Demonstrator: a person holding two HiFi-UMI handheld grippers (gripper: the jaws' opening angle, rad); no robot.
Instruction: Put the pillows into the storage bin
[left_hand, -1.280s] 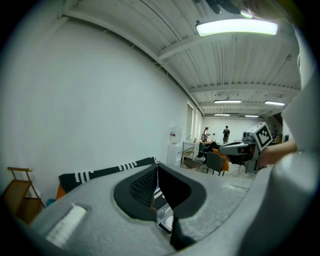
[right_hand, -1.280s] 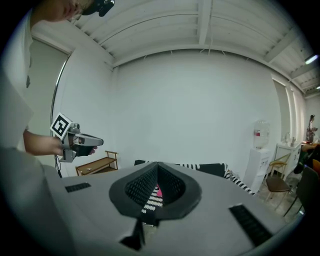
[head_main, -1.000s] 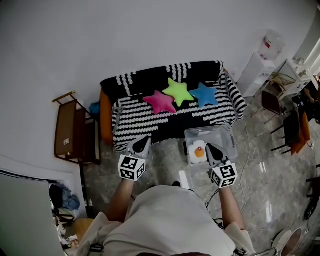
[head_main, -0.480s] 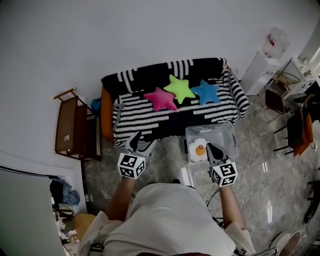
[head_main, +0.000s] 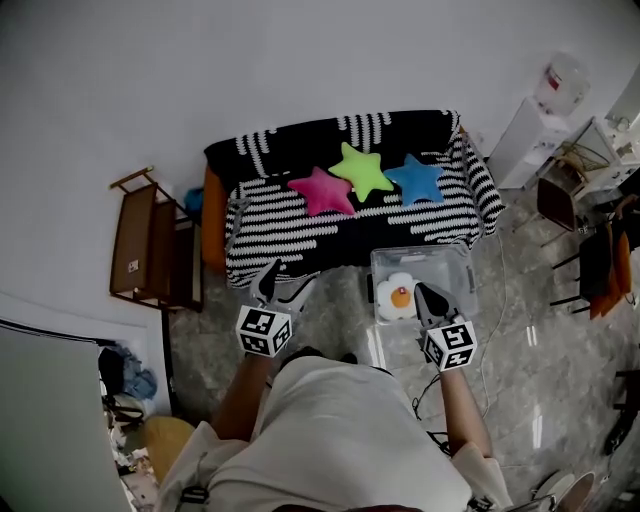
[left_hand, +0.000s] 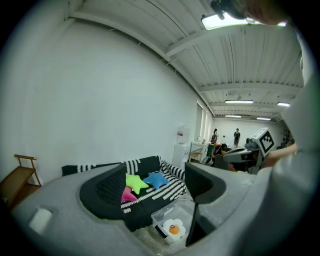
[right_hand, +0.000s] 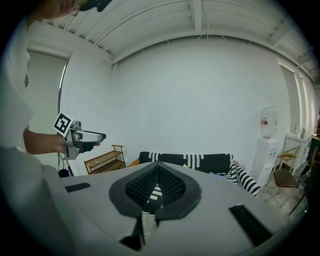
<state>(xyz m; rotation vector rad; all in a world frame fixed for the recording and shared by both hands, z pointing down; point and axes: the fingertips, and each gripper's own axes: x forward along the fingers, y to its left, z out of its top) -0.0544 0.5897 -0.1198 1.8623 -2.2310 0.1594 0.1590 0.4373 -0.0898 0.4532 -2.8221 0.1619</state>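
Three star pillows lie on the black-and-white striped sofa (head_main: 300, 225): pink (head_main: 322, 191), green (head_main: 362, 171) and blue (head_main: 415, 179). The clear storage bin (head_main: 422, 256) stands on the floor in front of the sofa's right half, with a fried-egg pillow (head_main: 398, 297) inside. My left gripper (head_main: 278, 284) hovers before the sofa; its jaws have just been opening and nothing is between them. In the left gripper view the green pillow (left_hand: 135, 182), the blue pillow (left_hand: 156, 179) and the bin (left_hand: 159, 216) show between the spread fingers. My right gripper (head_main: 430, 299) is shut and empty, over the bin's near edge.
A wooden rack (head_main: 150, 250) stands left of the sofa. A water dispenser (head_main: 545, 110) and chairs (head_main: 590, 260) are at the right. The marble floor (head_main: 330, 310) lies between me and the sofa. People stand far off in the left gripper view.
The left gripper's jaws went from shut to spread wide. Both grippers moved slightly forward toward the sofa and bin. The right gripper stayed shut.
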